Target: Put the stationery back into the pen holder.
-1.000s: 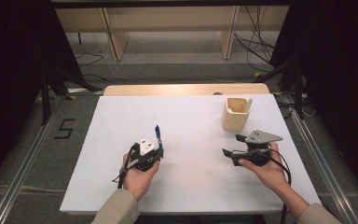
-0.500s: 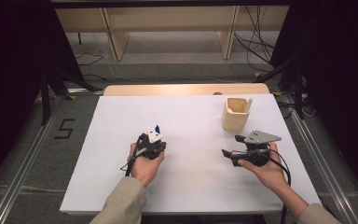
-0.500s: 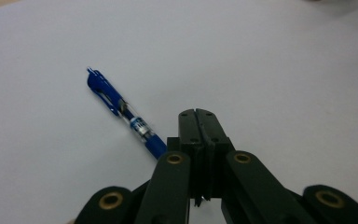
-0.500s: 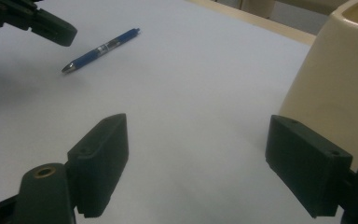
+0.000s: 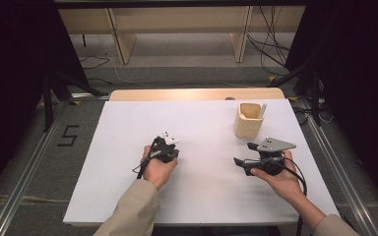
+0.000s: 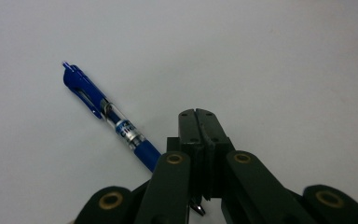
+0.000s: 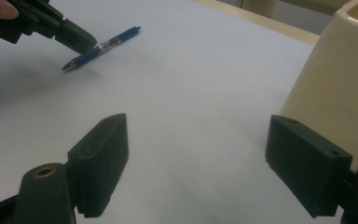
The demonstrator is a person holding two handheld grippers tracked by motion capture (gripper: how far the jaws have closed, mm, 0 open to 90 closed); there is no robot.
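A blue click pen lies flat on the white table. My left gripper is shut just above it. Its pads meet with nothing between them, and the pen's lower end runs underneath the jaws. From the right gripper view, the left gripper hangs over the middle of the pen. In the high view a hand holds the left gripper at mid table. My right gripper stands open farther right, near the cup, with nothing between its jaws.
A cream cup stands at the back right with a white stick leaning in it. It looms close on the right of the right gripper view as a cream wall. A wooden strip borders the table's far edge.
The pen stood upright above the left gripper, then tipped over and now lies low on the table. The left hand has shifted right. The right hand has not moved.
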